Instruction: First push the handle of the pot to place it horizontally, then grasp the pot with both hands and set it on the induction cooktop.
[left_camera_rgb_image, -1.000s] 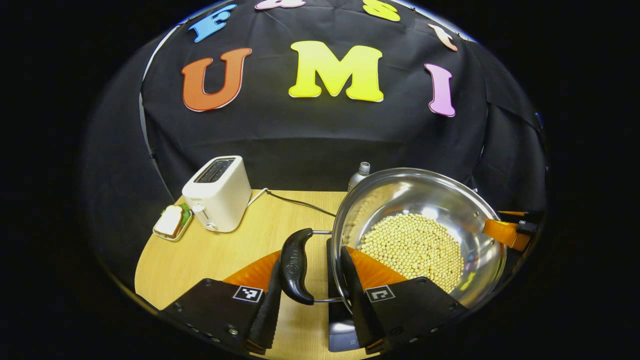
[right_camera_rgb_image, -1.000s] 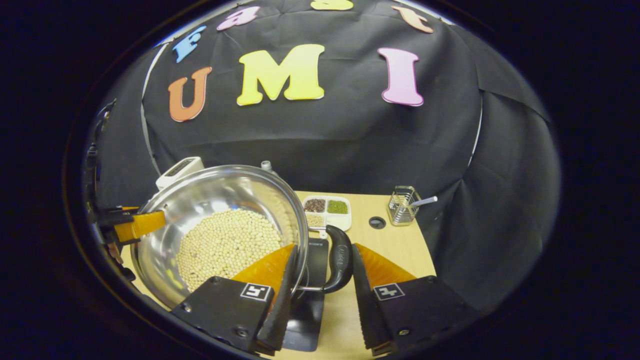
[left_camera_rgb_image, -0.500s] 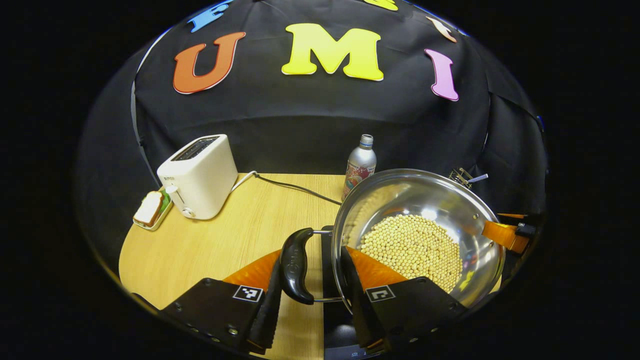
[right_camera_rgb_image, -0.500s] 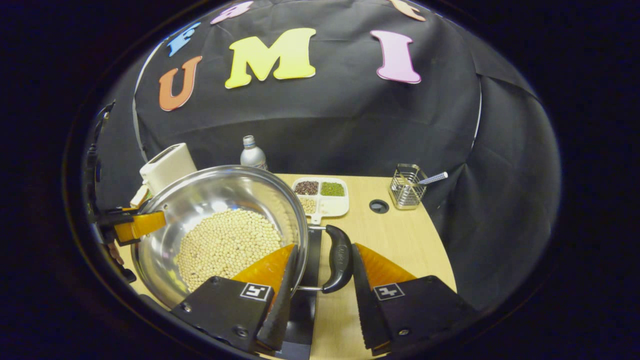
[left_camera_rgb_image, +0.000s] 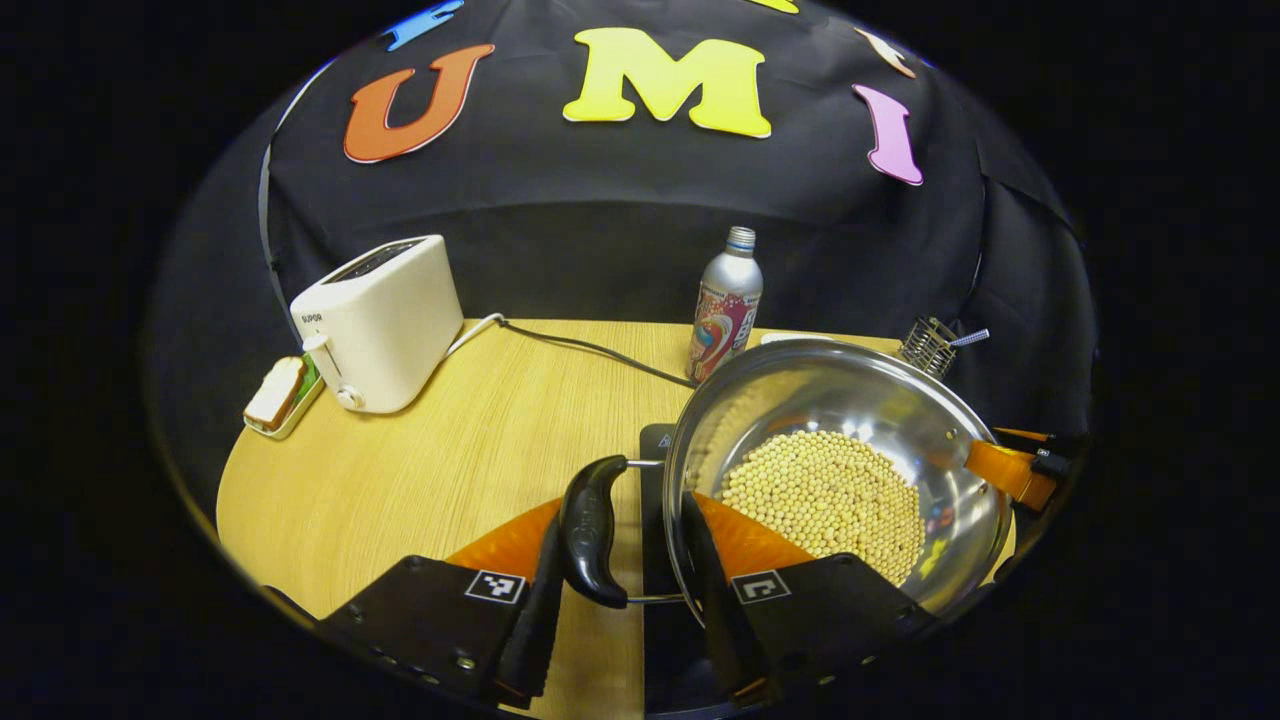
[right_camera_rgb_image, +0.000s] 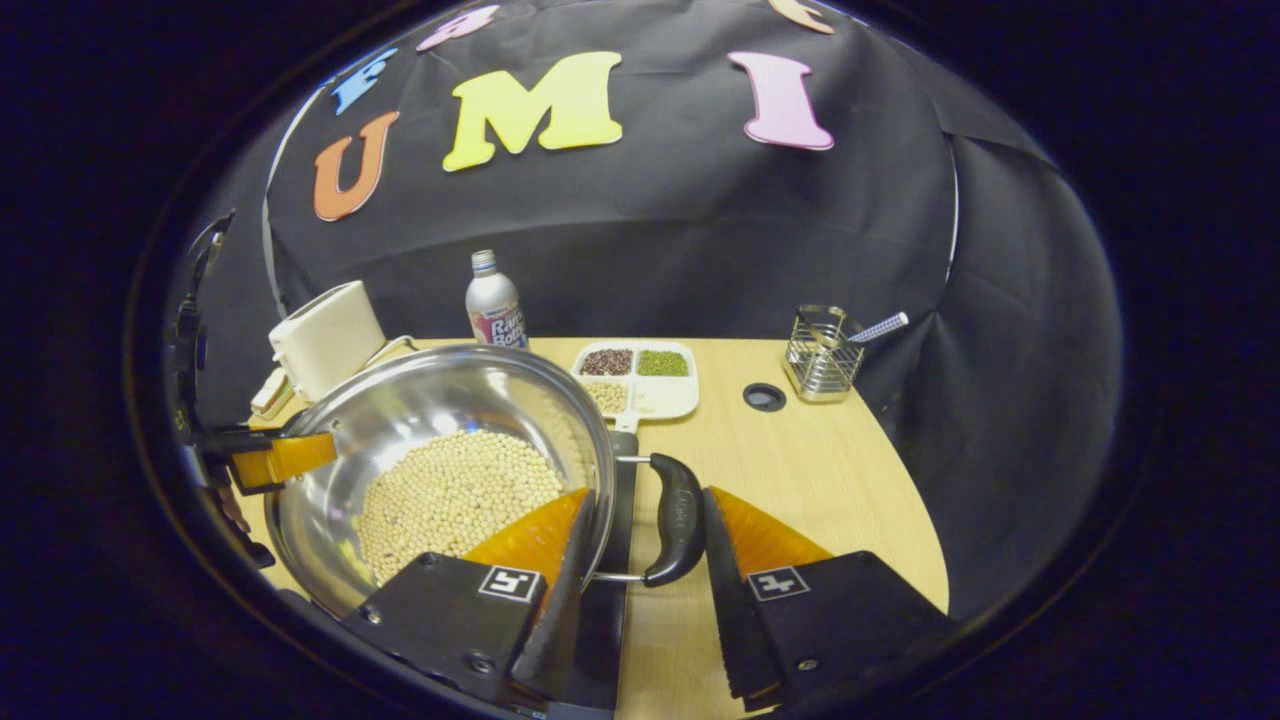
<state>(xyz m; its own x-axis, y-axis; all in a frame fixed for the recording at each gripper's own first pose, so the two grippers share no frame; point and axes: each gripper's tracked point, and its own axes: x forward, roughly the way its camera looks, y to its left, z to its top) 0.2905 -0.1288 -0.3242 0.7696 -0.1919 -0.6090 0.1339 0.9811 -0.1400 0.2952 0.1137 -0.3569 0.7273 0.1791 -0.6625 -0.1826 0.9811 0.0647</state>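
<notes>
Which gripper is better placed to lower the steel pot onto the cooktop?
Both, evenly: left gripper and right gripper each clamp a side of the steel pot of beans, over the black induction cooktop.

A black cloth wall (left_camera_rgb_image: 620, 250) is hanging in folds behind and around a light wooden table (left_camera_rgb_image: 440, 460), closing the booth on three sides. The tabletop is showing a straight grain and a rounded front edge, and a round cable port (right_camera_rgb_image: 764, 397) is sitting in it toward the back right. Even light is falling from above, leaving soft highlights on the wood and only faint shadows. The cloth is draping down to the table's rear edge.
</notes>
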